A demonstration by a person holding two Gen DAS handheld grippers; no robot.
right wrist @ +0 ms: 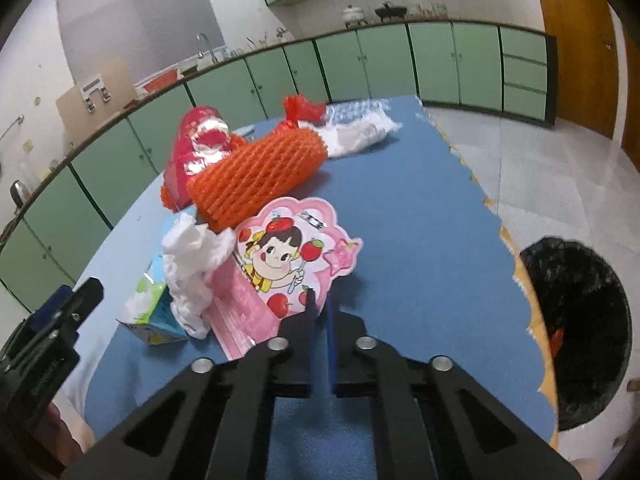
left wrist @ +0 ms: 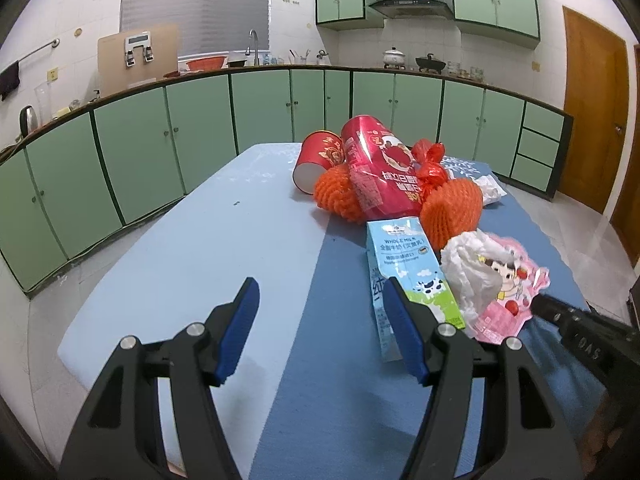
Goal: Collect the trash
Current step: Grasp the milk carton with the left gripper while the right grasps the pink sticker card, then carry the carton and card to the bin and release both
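Note:
Trash lies heaped on the blue table [left wrist: 200,248]: a pink candy packet [right wrist: 288,256] with a cartoon girl, a crumpled white tissue [right wrist: 192,264], a milk carton [left wrist: 404,264], orange foam fruit nets [right wrist: 260,176], a red shiny bag [left wrist: 380,168] and a red paper cup [left wrist: 320,160]. My right gripper [right wrist: 320,300] is shut on the near edge of the pink packet, which also shows in the left wrist view [left wrist: 508,292]. My left gripper [left wrist: 320,304] is open and empty, just left of the milk carton, its right finger [left wrist: 404,332] in front of the carton.
A round bin with a black liner [right wrist: 580,320] stands on the floor right of the table. White plastic wrap [right wrist: 360,128] lies at the table's far end. Green cabinets [left wrist: 200,136] run behind; a wooden door [left wrist: 592,108] is at right.

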